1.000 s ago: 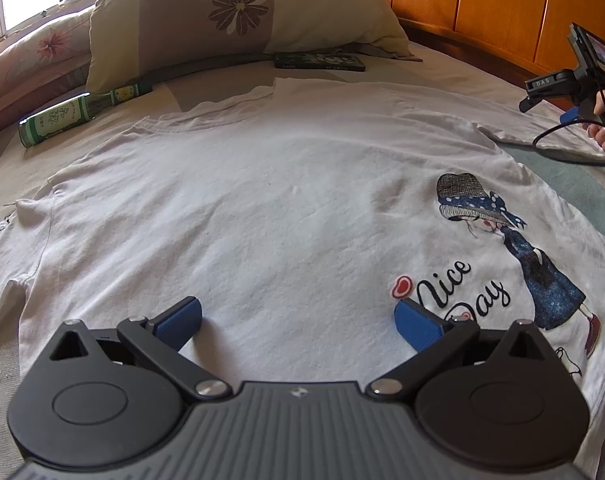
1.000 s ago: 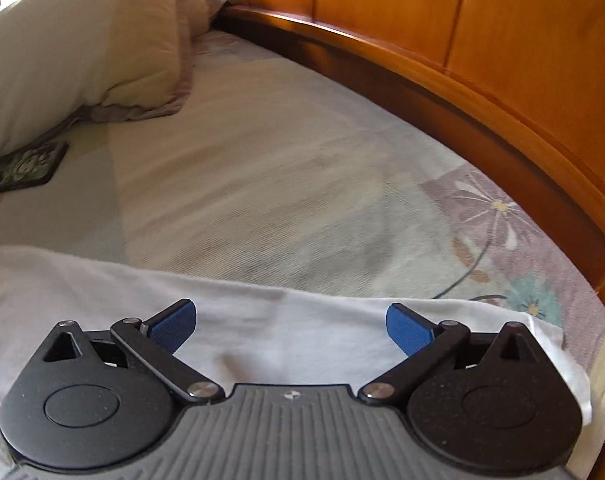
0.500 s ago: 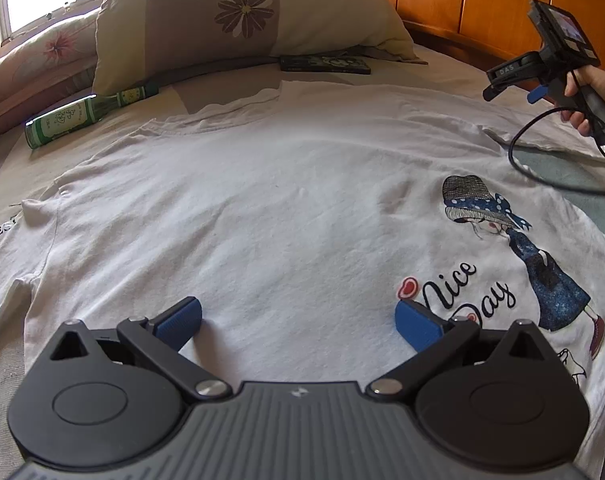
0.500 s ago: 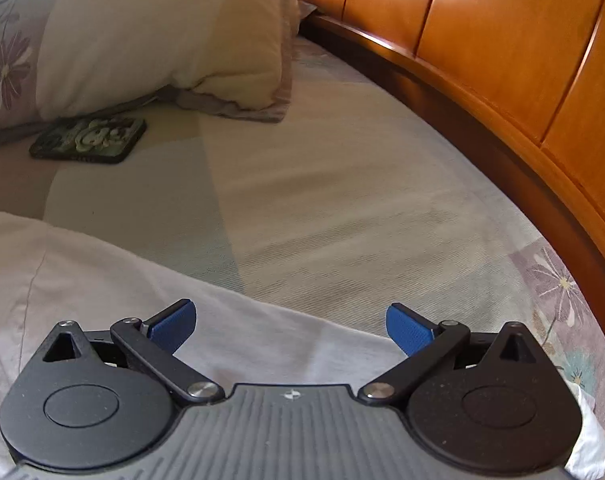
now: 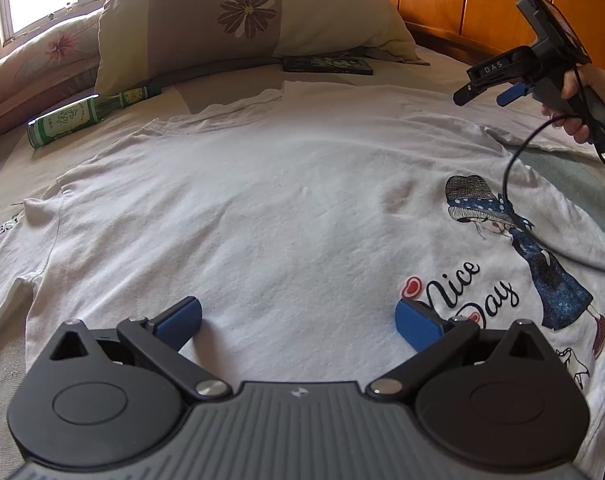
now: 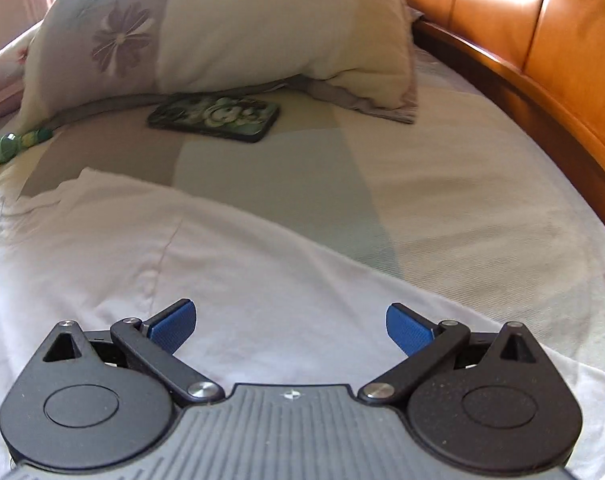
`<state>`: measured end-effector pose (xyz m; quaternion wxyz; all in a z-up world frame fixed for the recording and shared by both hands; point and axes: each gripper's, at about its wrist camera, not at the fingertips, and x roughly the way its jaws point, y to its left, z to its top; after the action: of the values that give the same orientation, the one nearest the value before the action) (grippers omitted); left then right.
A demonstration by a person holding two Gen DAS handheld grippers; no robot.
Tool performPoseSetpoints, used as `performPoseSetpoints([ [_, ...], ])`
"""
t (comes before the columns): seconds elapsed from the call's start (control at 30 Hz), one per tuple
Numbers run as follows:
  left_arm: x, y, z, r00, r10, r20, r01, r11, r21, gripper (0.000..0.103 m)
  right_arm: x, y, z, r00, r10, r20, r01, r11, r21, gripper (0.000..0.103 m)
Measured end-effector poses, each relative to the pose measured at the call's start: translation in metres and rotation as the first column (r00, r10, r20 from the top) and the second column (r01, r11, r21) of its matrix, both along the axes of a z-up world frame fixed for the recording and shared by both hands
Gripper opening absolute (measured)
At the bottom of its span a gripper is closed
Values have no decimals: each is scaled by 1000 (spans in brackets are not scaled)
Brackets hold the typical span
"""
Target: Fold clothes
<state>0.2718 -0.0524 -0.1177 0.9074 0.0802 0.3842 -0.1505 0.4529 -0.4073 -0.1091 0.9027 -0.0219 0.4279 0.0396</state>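
A white T-shirt point(image 5: 262, 208) lies spread flat on the bed, printed with a girl in a blue dress and the words "Nice Day" at the right. My left gripper point(image 5: 298, 322) hovers open just above the shirt's near part, nothing between its blue pads. In the left wrist view the right gripper point(image 5: 490, 88) is held by a hand at the upper right, above the shirt's far edge, its cable trailing over the print. In its own view my right gripper point(image 6: 290, 326) is open over the shirt point(image 6: 182, 280) near a seam, empty.
A green glass bottle point(image 5: 86, 114) lies on the sheet at the far left. A phone in a patterned case point(image 6: 214, 116) rests before a floral pillow point(image 5: 242, 12). The wooden headboard point(image 6: 542, 40) curves along the right. Bare sheet point(image 6: 442, 200) lies beyond the shirt.
The right gripper has swung left and risen, from over the shirt's edge by the headboard to facing the pillow and phone. The left gripper has barely moved.
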Motion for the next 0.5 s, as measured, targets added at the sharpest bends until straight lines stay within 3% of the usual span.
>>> performPoseSetpoints([
  [0.13,-2,3,1,1000,-4,-2,4,1000,-4,102,-17,13,-14,999,44,-4,-44,998,-44,103],
  [0.3,-2,6,-1,1000,-9,2,9,1000,-12,102,-48,-12,-12,1000,9,-13,-9,1000,-29,103],
  [0.5,-2,5,-2,1000,-3,9,3,1000,-13,102,-59,8,4,995,76,58,-75,997,-23,103],
])
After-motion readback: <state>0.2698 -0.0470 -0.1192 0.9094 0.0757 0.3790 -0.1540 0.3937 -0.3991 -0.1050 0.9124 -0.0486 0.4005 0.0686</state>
